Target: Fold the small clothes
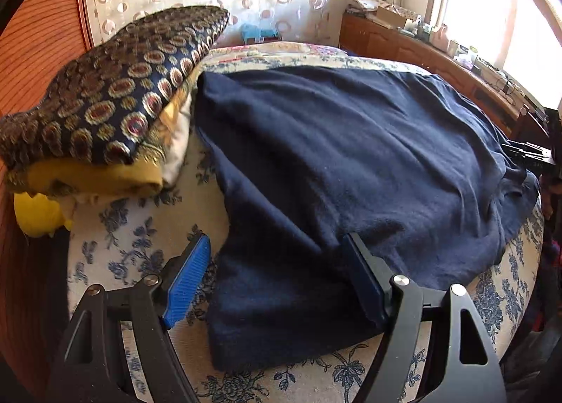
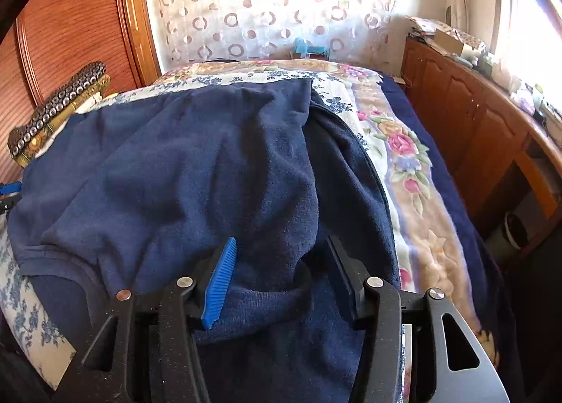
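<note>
A navy blue knitted garment [image 1: 351,143] lies spread and creased over a bed with a blue-flowered sheet [image 1: 133,245]. My left gripper [image 1: 277,238] is open wide at the garment's near left edge. Its blue-padded left finger hangs over the bare sheet and its right finger rests on the cloth. In the right wrist view the same garment [image 2: 196,164] is bunched into folds. My right gripper [image 2: 281,241] stands open low over it, with a hump of the cloth and a ribbed hem between the jaws. The pads do not press on the cloth.
A dark cushion with gold ovals [image 1: 116,87] lies on yellow bedding at the left, by a wooden panel [image 1: 38,52]. A flowered blanket [image 2: 404,157] runs along the bed's right side. Beyond it stands a cluttered wooden cabinet [image 2: 467,111] under a bright window.
</note>
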The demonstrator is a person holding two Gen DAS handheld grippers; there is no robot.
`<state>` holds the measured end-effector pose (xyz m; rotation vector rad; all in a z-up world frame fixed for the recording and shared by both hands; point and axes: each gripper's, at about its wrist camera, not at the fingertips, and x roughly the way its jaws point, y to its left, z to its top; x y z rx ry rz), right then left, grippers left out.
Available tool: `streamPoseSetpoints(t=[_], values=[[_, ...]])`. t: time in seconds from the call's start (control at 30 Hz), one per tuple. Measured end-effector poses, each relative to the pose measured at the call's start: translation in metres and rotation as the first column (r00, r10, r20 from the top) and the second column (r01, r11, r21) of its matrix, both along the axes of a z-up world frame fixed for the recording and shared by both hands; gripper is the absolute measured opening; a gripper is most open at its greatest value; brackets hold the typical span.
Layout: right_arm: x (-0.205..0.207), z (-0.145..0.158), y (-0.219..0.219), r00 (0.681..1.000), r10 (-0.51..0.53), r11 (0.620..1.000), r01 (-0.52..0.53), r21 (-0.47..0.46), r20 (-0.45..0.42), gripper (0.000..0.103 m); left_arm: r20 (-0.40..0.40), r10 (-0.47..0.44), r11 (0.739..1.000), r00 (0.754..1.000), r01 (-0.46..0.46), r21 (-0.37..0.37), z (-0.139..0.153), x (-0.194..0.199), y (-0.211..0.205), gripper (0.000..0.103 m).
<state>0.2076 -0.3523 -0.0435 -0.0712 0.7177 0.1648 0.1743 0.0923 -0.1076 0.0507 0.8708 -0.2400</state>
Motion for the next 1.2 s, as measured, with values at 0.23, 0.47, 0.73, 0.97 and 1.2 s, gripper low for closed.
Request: streamPoseSetpoints(t=[0.23, 0.47, 0.73, 0.97, 1.2], values=[[-0.001, -0.006, 0.0, 1.0, -0.003, 1.0, 0.003, 0.005, 0.004, 0.061, 0.015, 0.001, 1.0, 1.0, -0.001, 0.002, -0.003, -0.006, 0.0, 0.08], [0.0, -0.007, 0.001, 1.0, -0.005, 1.0, 0.005, 0.008, 0.006, 0.061, 0.004, 0.026, 0.995, 1.0, -0.025, -0.095, 0.008, -0.037, 0.027, 0.077], [0.0, -0.007, 0.0, 1.0, -0.002, 1.0, 0.002, 0.008, 0.006, 0.061, 0.002, 0.018, 1.0, 1.0, -0.018, -0.007, -0.001, -0.059, 0.024, 0.055], [-0.001, -0.007, -0.001, 1.0, -0.001, 1.0, 0.001, 0.008, 0.006, 0.061, 0.052, 0.002, 0.999, 0.999, 0.0, -0.032, 0.018, -0.075, 0.019, 0.005], [-0.001, -0.006, 0.0, 1.0, -0.001, 1.0, 0.001, 0.01, 0.006, 0.061, 0.101, 0.031, 0.998, 0.994, -0.025, -0.057, 0.057, -0.11, 0.023, 0.003]])
